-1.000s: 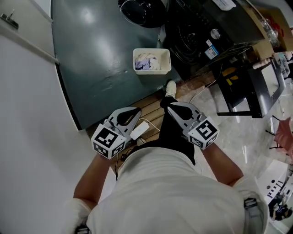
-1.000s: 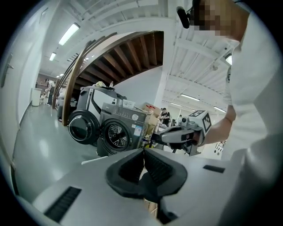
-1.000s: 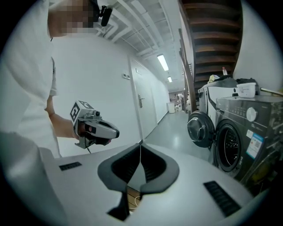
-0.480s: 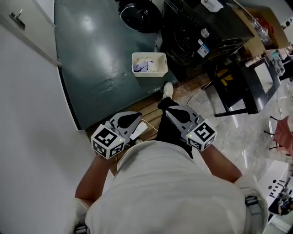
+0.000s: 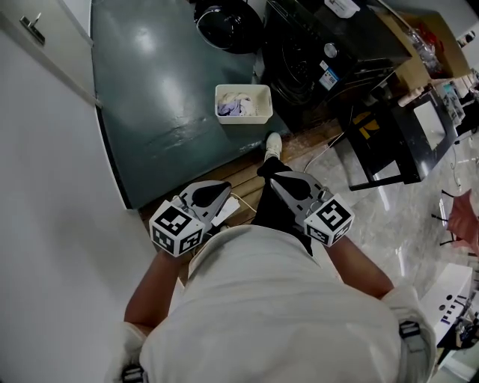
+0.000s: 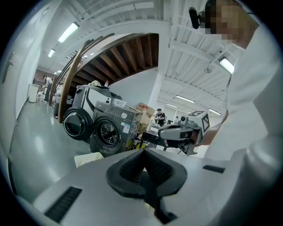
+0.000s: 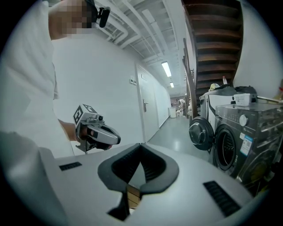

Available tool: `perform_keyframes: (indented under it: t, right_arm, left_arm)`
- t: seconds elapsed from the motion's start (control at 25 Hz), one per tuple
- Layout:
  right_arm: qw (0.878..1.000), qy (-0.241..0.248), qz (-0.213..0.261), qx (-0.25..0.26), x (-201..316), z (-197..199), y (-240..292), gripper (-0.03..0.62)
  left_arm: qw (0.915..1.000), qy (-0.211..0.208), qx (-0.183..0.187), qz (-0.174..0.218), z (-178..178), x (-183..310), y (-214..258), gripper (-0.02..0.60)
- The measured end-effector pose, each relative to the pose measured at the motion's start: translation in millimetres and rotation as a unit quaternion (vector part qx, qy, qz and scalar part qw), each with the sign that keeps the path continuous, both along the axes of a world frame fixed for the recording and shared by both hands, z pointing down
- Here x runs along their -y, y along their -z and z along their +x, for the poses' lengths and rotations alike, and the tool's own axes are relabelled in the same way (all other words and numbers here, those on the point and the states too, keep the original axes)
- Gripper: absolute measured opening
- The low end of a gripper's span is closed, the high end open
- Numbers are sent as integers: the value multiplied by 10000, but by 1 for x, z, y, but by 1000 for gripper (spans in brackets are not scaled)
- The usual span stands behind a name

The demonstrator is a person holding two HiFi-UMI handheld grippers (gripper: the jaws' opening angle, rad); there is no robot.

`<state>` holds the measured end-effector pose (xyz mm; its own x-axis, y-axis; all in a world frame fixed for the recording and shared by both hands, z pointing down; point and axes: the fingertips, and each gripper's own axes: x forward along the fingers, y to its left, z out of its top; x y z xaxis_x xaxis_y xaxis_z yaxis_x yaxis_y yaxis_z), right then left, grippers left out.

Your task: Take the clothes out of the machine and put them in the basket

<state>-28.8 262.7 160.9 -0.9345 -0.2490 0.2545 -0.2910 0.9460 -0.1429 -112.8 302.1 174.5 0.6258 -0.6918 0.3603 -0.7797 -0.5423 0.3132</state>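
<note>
Left claw (image 5: 221, 188) and right claw (image 5: 278, 179), both closed and empty, remain side by side, well short of the basket (image 5: 243, 117).

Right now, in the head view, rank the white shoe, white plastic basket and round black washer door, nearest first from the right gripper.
1. white shoe, just beyond the right gripper.
2. white plastic basket, mid-frame.
3. round black washer door, top edge.

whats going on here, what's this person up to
A person stands a little way from the washing machine, with the left hand-held gripper and right hand-held gripper close to the body, both shut and empty. The white basket sits on the floor by the machine's open door, with clothes in it.
</note>
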Motion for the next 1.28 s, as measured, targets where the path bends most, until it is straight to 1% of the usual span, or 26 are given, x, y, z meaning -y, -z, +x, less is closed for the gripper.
perform_keyframes:
  t: [0.12,0.68,1.28]
  right_arm:
    - [10000,2,6,12,-3,1,0,6]
    - [9998,185,-10,43,-12,-9,-2,6]
    - [9997,229,-1,-1,-20,-17,-3,5]
  left_arm:
    - [10000,7,40,25,0,-1,2,-3]
    - [9996,280,-40,-6,-14,-6,-2,-3]
    - [9994,322,-99,-32,-21,-13,-7,-2]
